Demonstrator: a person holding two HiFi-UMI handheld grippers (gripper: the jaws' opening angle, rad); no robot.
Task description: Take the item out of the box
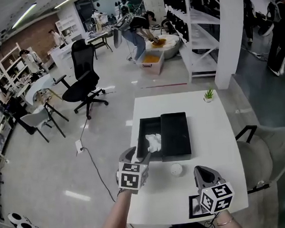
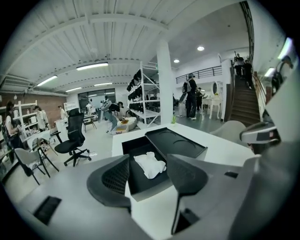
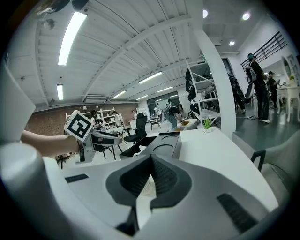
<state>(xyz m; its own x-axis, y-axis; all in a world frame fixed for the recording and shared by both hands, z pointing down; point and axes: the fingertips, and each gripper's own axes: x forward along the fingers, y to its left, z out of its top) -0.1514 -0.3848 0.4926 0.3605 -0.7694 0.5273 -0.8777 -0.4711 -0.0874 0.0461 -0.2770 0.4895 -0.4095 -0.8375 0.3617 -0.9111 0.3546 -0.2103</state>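
- The right gripper [image 3: 150, 159] is low over the table [image 1: 207, 130], close to us. Its tongs are pressed together with nothing in them. It can wait.
- The left gripper [image 1: 140, 154] is at the near edge of the box [image 1: 140, 136]. Its tongs are spread wide and empty.
- The white item [image 1: 153, 142] lies in the near half of the box, just past those tongs.
- Best, I think: dip in with one tong on each side, miss the wall, squeeze, then lift.
- The lid [image 1: 175, 133] lies touching the box.

Open lab/workshop w/ storage racks [image 1: 196, 18], office chairs [image 1: 84, 74], ppl [image 1: 140, 31] working
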